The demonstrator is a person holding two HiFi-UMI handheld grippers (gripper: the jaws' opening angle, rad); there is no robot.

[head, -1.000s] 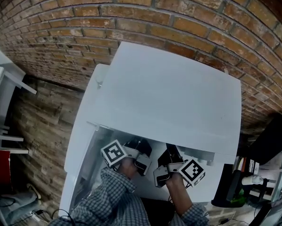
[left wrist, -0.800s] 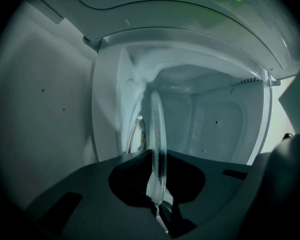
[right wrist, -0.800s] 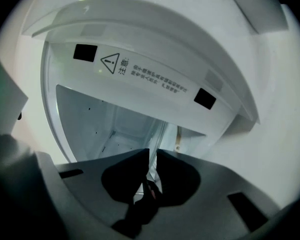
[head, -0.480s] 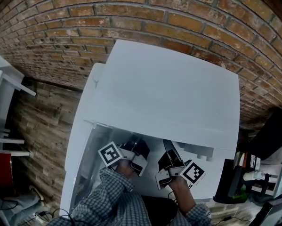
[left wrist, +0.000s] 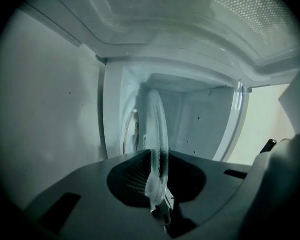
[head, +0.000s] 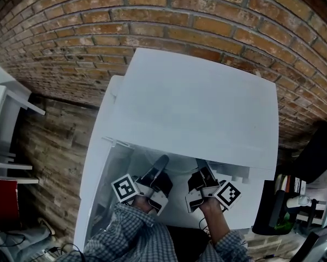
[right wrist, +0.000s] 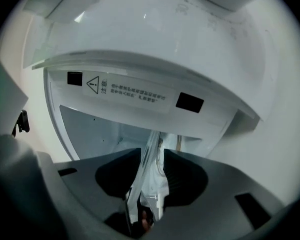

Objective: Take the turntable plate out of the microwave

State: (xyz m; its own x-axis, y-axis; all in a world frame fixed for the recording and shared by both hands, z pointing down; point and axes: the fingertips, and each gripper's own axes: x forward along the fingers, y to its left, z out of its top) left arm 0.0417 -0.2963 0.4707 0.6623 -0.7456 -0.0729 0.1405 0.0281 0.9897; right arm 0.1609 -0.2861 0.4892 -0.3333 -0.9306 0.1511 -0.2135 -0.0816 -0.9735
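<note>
Pinches turntable plate [left wrist: 155, 119] by its rim in left tool [left wrist: 158, 164], having just slackened slightly; straddles same rim with right tool [right wrist: 152, 159], just opened wide, not pressing. Sits at microwave [head: 201, 102] front opening. Firm up left grip, close right, withdraw level

A red-brown brick wall [head: 97, 15] fills the space ahead of me, evenly lit. At the foot of that wall, on my left, I see a wood-plank floor [head: 54, 141], and a white shelf unit [head: 2, 119] stands close to the wall's foot.
</note>
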